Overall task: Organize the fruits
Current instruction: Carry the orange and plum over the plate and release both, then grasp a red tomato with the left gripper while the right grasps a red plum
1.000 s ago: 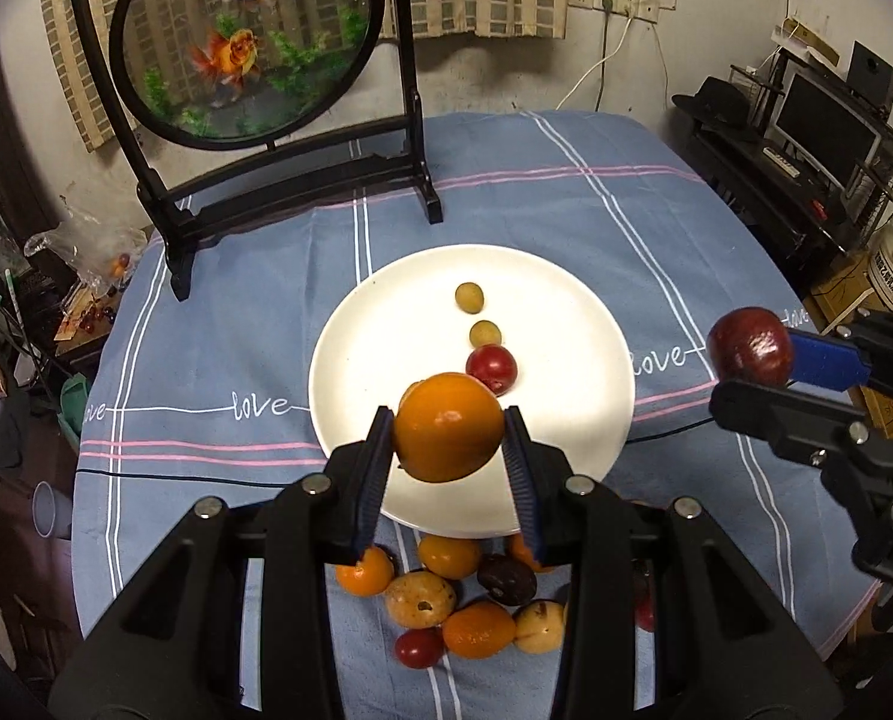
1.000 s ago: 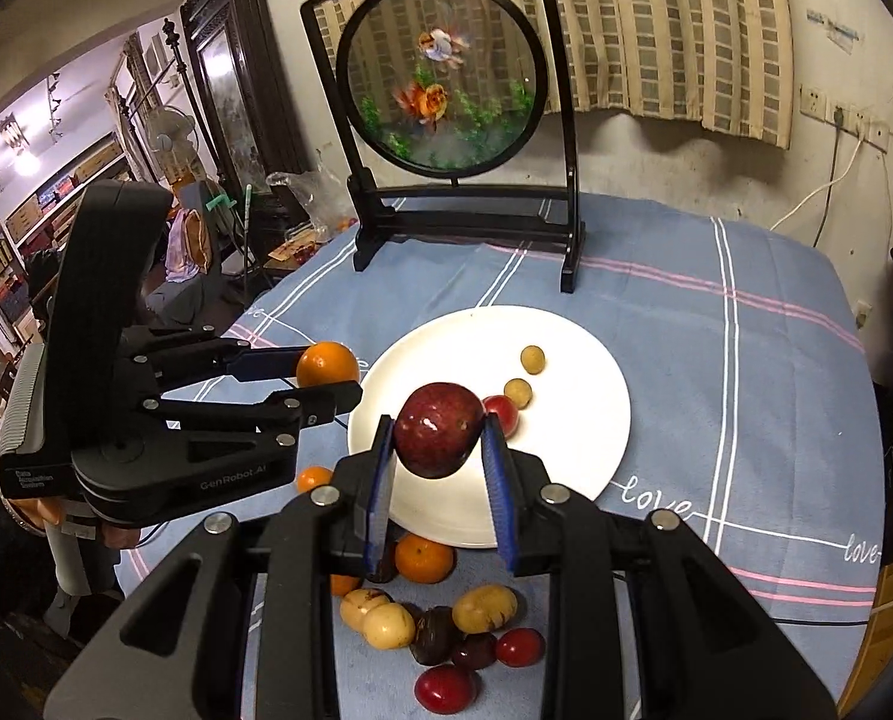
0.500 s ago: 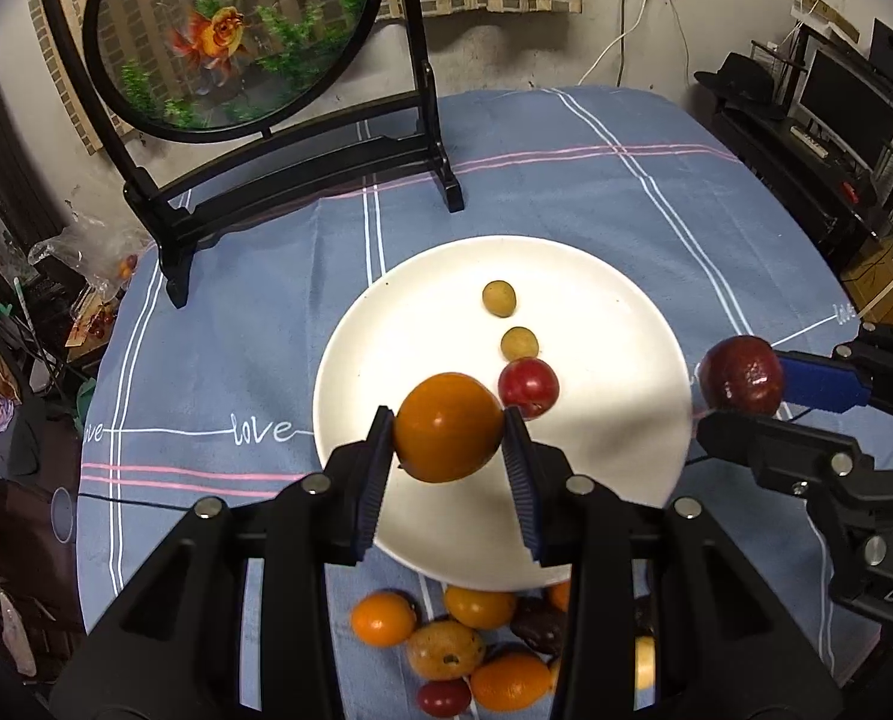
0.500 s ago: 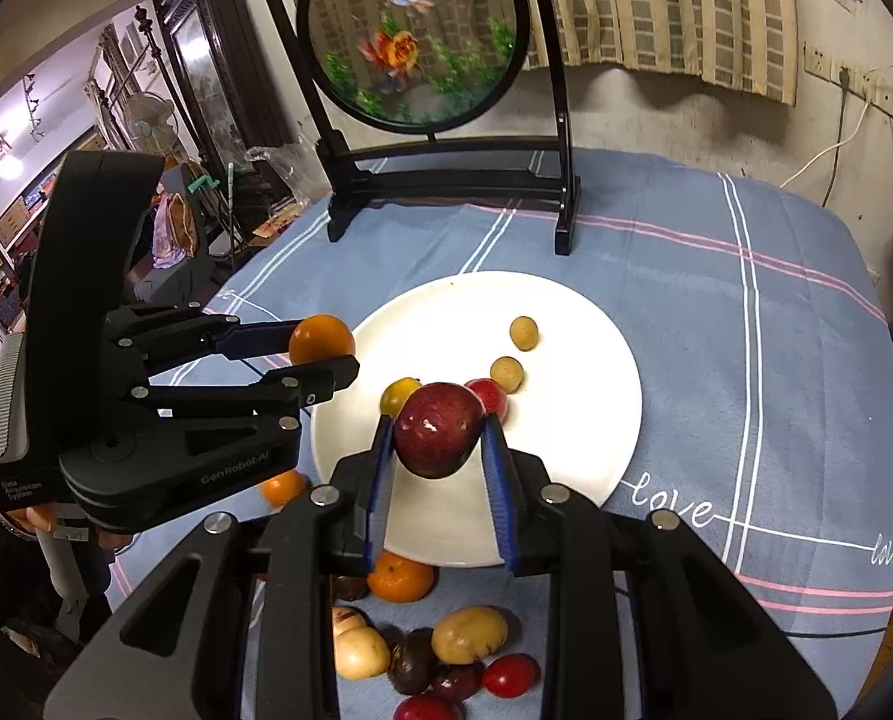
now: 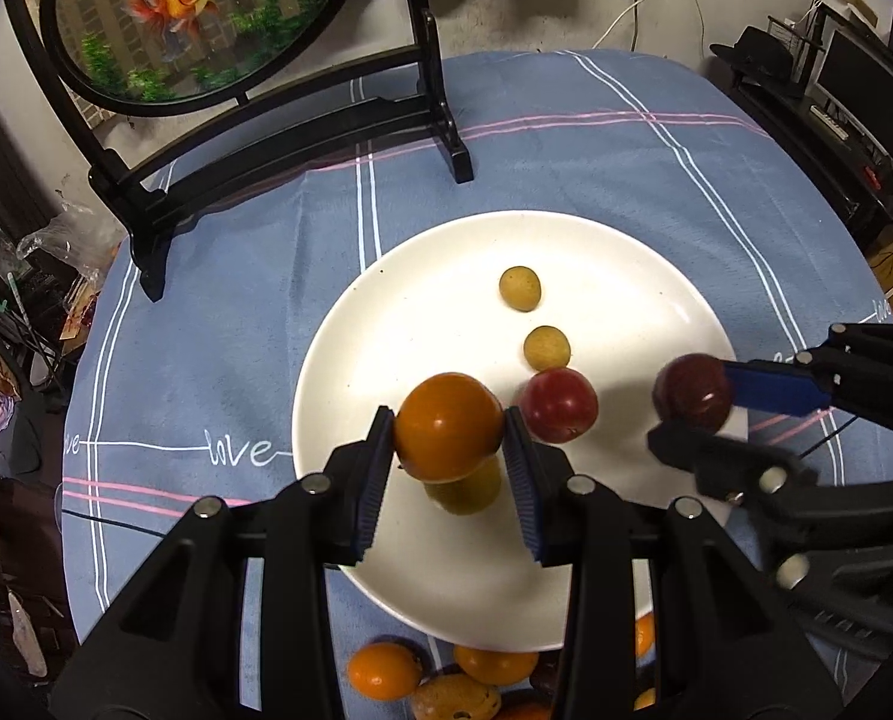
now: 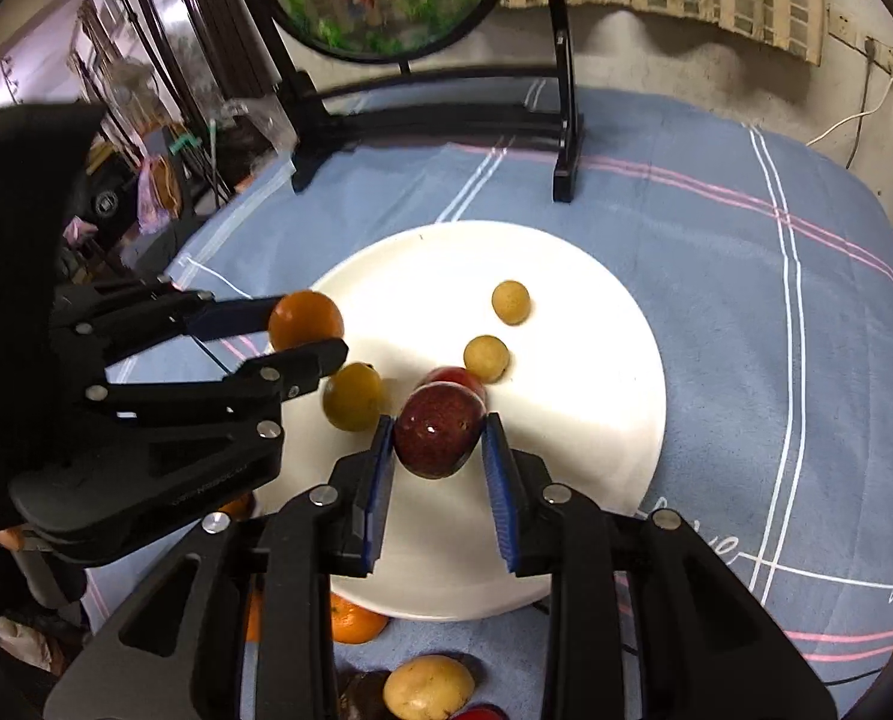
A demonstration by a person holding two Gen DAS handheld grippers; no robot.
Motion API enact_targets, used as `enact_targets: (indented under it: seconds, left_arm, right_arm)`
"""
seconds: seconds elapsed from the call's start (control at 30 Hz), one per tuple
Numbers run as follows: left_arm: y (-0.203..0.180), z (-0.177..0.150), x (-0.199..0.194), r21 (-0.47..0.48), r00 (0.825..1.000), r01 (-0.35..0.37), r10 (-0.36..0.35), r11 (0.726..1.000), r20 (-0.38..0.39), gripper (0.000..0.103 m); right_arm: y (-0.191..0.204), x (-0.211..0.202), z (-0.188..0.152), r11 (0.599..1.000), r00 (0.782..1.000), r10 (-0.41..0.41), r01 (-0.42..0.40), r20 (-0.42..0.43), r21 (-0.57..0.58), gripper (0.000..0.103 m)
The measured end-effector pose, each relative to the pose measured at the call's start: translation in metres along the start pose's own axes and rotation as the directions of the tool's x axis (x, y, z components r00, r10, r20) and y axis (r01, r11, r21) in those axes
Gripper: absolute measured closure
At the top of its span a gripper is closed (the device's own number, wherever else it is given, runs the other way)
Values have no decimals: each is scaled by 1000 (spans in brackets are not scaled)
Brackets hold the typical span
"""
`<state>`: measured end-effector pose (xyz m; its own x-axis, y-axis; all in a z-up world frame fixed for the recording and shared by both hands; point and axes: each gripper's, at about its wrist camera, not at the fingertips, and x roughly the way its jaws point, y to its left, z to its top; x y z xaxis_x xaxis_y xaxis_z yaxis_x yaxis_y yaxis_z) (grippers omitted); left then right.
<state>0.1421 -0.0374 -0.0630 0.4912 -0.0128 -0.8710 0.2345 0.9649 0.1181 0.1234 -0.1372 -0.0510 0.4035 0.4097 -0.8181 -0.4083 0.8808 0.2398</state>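
Presently the left gripper (image 5: 449, 438) is clamping an orange fruit (image 5: 449, 426): both blue pads of its fingers are pressing on the fruit's sides, and the fruit is hanging over the near-left part of a white plate (image 5: 596, 276). Directly under those fingers a yellow-green fruit (image 5: 467, 489) is lying on the plate, half hidden by the orange one.

The right gripper (image 6: 439, 438) is carrying a dark red fruit (image 6: 437, 429) between its fingers. These fingers have just been easing apart, yet the fruit is sitting between them with both pads appearing to touch its sides; no clear gap is showing. The fruit is hanging over the plate's near half.

Just beyond the right fingers' tips a brighter red fruit (image 5: 557, 405) is resting on the plate, mostly hidden behind the dark one in the right wrist view. Farther ahead of the fingers two small tan fruits (image 5: 520, 288) (image 5: 546, 348) are lying apart from each other.

Behind both sets of fingers, off the plate's near rim, a heap of loose fruit (image 5: 494, 663) is lying on the worktop's blue cloth (image 5: 236, 330). Well ahead of the fingers a round fish screen (image 5: 206, 18) on a black stand is standing upright.
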Motion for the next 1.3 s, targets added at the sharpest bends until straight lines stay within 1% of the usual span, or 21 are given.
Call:
enact_targets:
  seconds: [0.03, 0.07, 0.1, 0.13, 0.23, 0.3, 0.43, 0.63, 0.73, 0.8, 0.93, 1.03, 1.13, 1.23, 1.3]
  left_arm:
    - [0, 0, 2, 0, 1000, 0, 0, 1000, -3, 64]
    - [1, 0, 3, -6, 1000, -7, 7, 1000, -1, 62]
    - [3, 1, 2, -12, 1000, -8, 8, 1000, -1, 56]
    - [4, 1, 2, -14, 1000, -5, 5, 1000, 0, 53]
    - [4, 2, -1, -2, 1000, -11, 11, 1000, 13, 53]
    - [5, 1, -5, -9, 1000, -4, 4, 1000, 17, 53]
    - [5, -1, -17, -8, 999, -11, 12, 1000, 34, 51]
    - [-3, -6, -49, 10, 996, -9, 8, 1000, 87, 51]
    - [-8, -10, -69, 22, 992, -6, 4, 1000, 124, 46]
    - [-11, -15, -82, 31, 989, -15, 10, 999, 149, 46]
    - [-13, -25, -97, 33, 987, -13, 8, 999, 162, 45]
    - [1, -42, -103, -16, 989, 31, -29, 999, 146, 43]
    - [20, -65, -99, -68, 993, 39, -31, 997, 111, 41]
    - [43, -95, -88, -137, 998, 54, -49, 989, 42, 41]
    - [57, -118, -80, -173, 999, 44, -45, 984, -1, 41]
  right_arm:
    - [0, 1, 1, 1000, 1000, -5, 5, 7, 2, 50]
    - [-1, 1, 1, 999, 999, -32, 32, 18, 5, 44]
    - [-2, 1, 2, 999, 999, -35, 35, 26, 4, 43]
    - [-3, 0, 2, 1000, 999, -24, 24, 27, 3, 43]
    - [-5, -4, 2, 1000, 999, -28, 27, 41, 9, 43]
    - [-7, -14, 0, 999, 998, -31, 30, 56, 16, 43]
    - [-11, -35, -10, 999, 996, -37, 36, 78, 23, 43]
    - [-4, -68, -46, 999, 996, -44, 43, 80, 22, 43]
    - [4, -79, -69, 999, 997, -37, 35, 69, 24, 43]
    - [8, -84, -83, 999, 998, -35, 34, 60, 17, 43]
    - [15, -90, -113, 999, 999, -26, 25, 29, 33, 43]
    - [19, -89, -135, 999, 1000, -25, 25, -3, 44, 43]
    - [25, -79, -164, 998, 998, -28, 31, -57, 50, 43]
    - [32, -65, -184, 999, 994, -22, 26, -108, 39, 43]
    - [39, -55, -194, 999, 991, -44, 46, -127, 17, 43]
